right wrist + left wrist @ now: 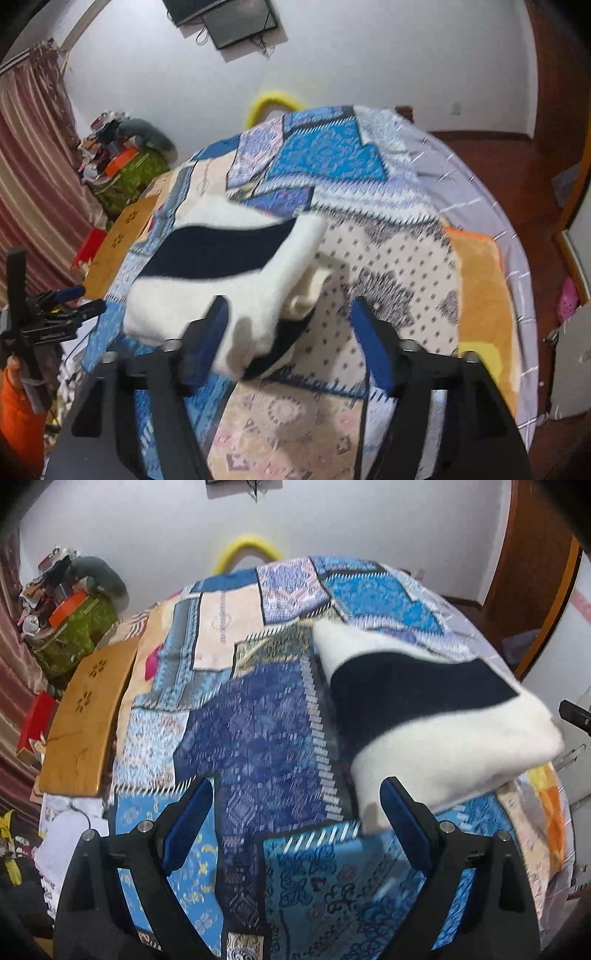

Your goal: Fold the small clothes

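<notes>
Left wrist view: left gripper spread wide, blue pads well apart, nothing between them, hovering over the patchwork bedspread. Folded white garment with a dark navy band lying on the bedspread toward its right edge, near corner just beside the right-hand pad, contact there not clear through the blur. Wooden board with cut-out flower shapes along the bedspread's left edge. Green box piled with clutter beyond the board, near the far left corner. Yellow curved object behind the bedspread's far edge, against the white wall. Small part of the other gripper showing past the right edge.

Right wrist view: right gripper released too, blue pads held apart. Same garment on the bedspread toward its left side, folded into a thick stack, near end lying by the left-hand pad and partly in the gap between the two, not pinched. Orange blanket along the bedspread's right edge. Left gripper at the left edge of the bedspread, held by a person with an orange sleeve. Dark screen mounted on the wall above. Striped curtain hanging at far left.
</notes>
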Tool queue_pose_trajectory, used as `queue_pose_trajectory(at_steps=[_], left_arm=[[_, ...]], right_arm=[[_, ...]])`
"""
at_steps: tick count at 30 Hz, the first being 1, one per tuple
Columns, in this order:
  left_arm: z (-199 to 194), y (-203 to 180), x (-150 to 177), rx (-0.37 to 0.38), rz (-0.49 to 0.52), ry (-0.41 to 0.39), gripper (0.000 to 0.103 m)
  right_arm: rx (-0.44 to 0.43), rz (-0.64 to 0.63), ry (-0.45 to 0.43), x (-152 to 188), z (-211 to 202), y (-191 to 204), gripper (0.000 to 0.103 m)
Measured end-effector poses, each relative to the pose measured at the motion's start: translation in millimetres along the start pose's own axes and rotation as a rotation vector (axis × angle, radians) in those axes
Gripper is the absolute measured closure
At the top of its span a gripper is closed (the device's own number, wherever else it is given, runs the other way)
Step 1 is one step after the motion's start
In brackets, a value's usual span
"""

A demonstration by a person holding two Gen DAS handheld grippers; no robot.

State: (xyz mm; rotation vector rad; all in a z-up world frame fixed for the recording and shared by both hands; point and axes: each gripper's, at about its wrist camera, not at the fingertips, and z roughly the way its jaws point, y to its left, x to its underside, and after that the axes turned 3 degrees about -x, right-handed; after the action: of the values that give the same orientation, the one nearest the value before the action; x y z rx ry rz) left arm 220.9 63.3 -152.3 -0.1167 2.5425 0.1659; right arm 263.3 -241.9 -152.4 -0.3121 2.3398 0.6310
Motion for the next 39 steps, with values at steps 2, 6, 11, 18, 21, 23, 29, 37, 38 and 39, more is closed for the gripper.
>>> queue_pose_trajectory(at_steps=[2,6,11,18,21,23,29,37,38,39], left_arm=[[0,-1,-10,0.012,-0.007,-0.013,0.011],[8,-3,-28,0.058,-0.043,-0.015,0.011],[35,-10,-45,0.156,-0.092,0.057,0.01],[74,-14,-53,0.245,-0.16,0.165,0.01],[90,-16,-53,0.302,-0.207,0.211,0.01],[100,-17,-54,0.35,-0.242,0.24,0.01],[118,-17,-60,0.427,-0.286,0.291,0.01],[138,-13,-60,0.535,-0.346,0.366,0.01],[141,-14,-59,0.55,-0.352,0.375,0.01],[142,-15,-59,0.561,-0.355,0.381,0.01]], right_arm=[[0.012,0.003,-0.013,-6,0,-2,0.027],[-0.007,0.047,0.008,-15,12,-10,0.018],[-0.039,0.109,0.095,-16,40,-21,0.018],[-0.114,0.203,0.205,-4,72,-32,0.018],[-0.163,0.238,0.239,-2,83,-36,0.017],[-0.197,0.259,0.268,-1,92,-39,0.017],[-0.314,0.335,0.324,4,110,-46,0.017],[-0.419,0.396,0.369,11,125,-46,0.015],[-0.427,0.4,0.373,12,126,-46,0.015],[-0.433,0.4,0.374,11,127,-45,0.015]])
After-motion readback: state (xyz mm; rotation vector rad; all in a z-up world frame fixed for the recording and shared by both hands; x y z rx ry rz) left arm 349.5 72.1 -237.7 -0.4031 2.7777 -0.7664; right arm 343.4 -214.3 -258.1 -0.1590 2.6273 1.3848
